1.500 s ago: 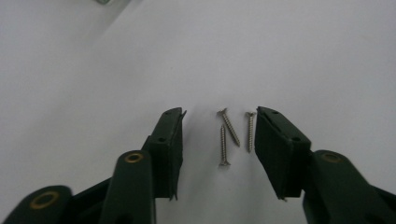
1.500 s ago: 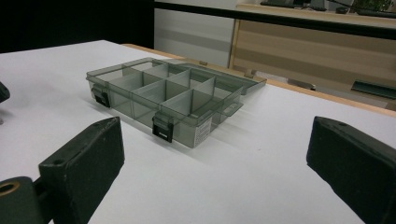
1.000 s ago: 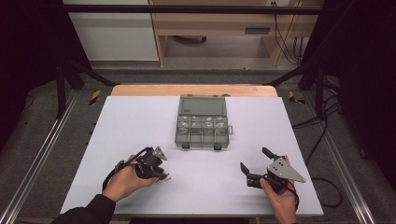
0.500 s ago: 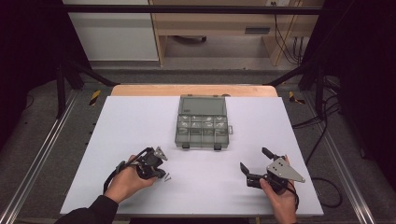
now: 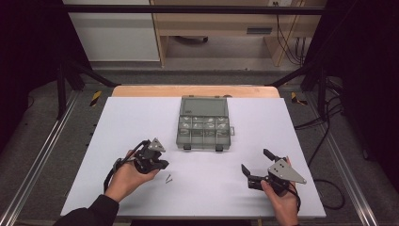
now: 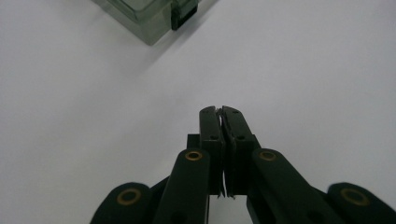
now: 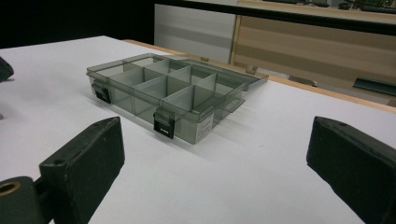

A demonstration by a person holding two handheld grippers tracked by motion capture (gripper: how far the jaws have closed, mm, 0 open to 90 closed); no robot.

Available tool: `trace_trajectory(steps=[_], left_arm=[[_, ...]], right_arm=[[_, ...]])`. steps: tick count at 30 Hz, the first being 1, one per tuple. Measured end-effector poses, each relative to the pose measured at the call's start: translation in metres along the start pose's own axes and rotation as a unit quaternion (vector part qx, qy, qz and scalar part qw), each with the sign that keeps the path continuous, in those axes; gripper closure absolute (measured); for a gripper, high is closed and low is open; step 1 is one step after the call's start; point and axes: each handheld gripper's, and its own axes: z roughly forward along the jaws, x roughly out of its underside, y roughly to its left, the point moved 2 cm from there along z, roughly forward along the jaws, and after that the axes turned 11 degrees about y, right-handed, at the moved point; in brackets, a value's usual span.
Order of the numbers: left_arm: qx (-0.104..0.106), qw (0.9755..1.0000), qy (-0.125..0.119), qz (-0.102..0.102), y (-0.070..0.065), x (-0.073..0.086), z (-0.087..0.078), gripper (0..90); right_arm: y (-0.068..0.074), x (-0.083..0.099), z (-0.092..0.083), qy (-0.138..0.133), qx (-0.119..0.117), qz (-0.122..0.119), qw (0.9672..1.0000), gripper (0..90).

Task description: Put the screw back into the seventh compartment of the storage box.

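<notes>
On the white table top point(image 5: 141, 117), mid-depth: a smoke-grey clear plastic compartment box point(image 5: 204, 123), lid swung back flat toward the far edge, two black latches on the near wall. Dividers make two rows of cells; contents too small to tell from the high view, and the cells facing the right gripper view look bare.

Left gripper point(image 5: 159, 164), black with a grey three-cornered plate, held low near the front-left. Jaws pressed together; a thin sliver of metal shows in the seam between them in the left gripper view, too fine to name, so cannot say it holds anything.

Right gripper point(image 5: 256, 166), front-right, jaws spread wide, nothing between them, pointed toward the box.

Small silver screw point(image 5: 168, 178), loose on the table just beside the left gripper, toward the person's side of its jaws, apart from them. Long axis runs roughly near-to-far with a slight slant. Left hand far nearer; box lies beyond and to the right of it.

Pale label on the box's side wall point(image 7: 206, 126); print unreadable. No other writing.
</notes>
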Motion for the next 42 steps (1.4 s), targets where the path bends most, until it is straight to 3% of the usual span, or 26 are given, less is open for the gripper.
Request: trace_trajectory(steps=[9, 19, 31, 42], left_arm=[[-0.002, 0.9993, -0.037, -0.005, -0.004, -0.020, -0.004, 87.7], [-0.006, 0.9989, -0.047, 0.007, -0.014, -0.052, 0.001, 87.7], [-0.010, 0.9981, -0.060, 0.007, -0.021, -0.096, 0.018, 87.7], [-0.016, 0.9966, -0.080, -0.013, -0.020, -0.123, 0.042, 87.7]], right_arm=[[0.001, 0.000, 0.001, 0.002, -0.001, -0.001, 1.0000, 4.2], [0.000, 0.000, 0.000, -0.002, -0.002, 0.005, 1.0000, 4.2], [-0.001, 0.000, -0.001, -0.005, -0.006, 0.010, 0.9999, 4.1], [-0.001, 0.000, -0.001, -0.005, -0.007, 0.010, 0.9999, 4.1]])
